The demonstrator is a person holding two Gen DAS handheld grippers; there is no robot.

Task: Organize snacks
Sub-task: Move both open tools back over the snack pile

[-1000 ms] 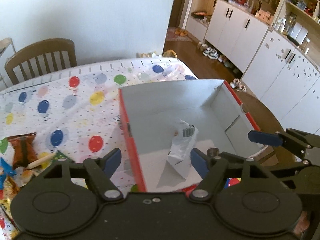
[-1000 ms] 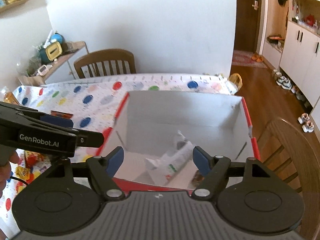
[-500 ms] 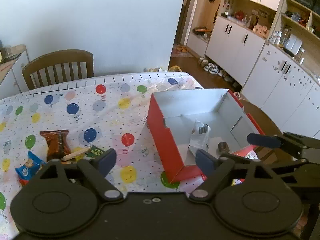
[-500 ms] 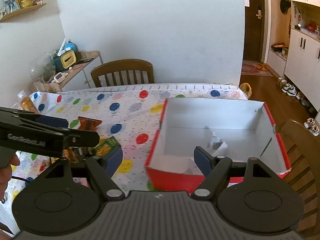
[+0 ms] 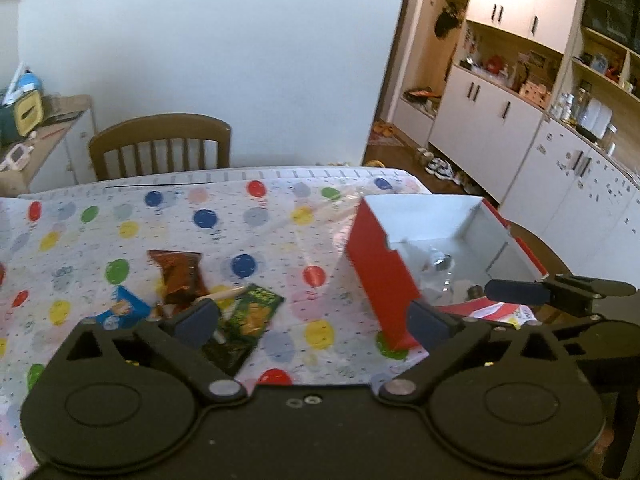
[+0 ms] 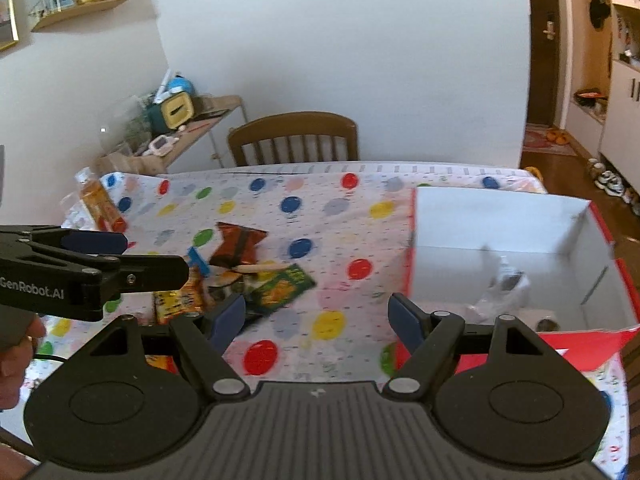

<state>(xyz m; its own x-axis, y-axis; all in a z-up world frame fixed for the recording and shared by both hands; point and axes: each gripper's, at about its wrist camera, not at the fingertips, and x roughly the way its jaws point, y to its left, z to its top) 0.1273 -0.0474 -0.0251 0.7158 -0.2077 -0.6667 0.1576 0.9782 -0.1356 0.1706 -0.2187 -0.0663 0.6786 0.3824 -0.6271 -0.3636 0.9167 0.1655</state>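
A red cardboard box (image 5: 380,264) with a white inside (image 6: 500,220) stands on the right of the table; a silver-white packet (image 6: 502,286) and a small dark round item (image 6: 547,325) lie in it. A pile of snack packets lies left of the box: a brown one (image 5: 178,276), a green one (image 5: 250,314), a blue one (image 5: 120,314), a yellow one (image 6: 174,304). My left gripper (image 5: 312,322) is open and empty above the table between pile and box. My right gripper (image 6: 316,318) is open and empty, to its right.
The table wears a white cloth with coloured balloons (image 5: 208,216). A wooden chair (image 5: 160,144) stands behind it, another chair (image 5: 540,248) at the right. An orange packet (image 6: 100,204) lies at the far left edge. White cabinets (image 5: 500,120) line the right wall.
Both grippers have pulled back and up from over the box and swung left; the snack pile has come into view. Both stay open and empty.
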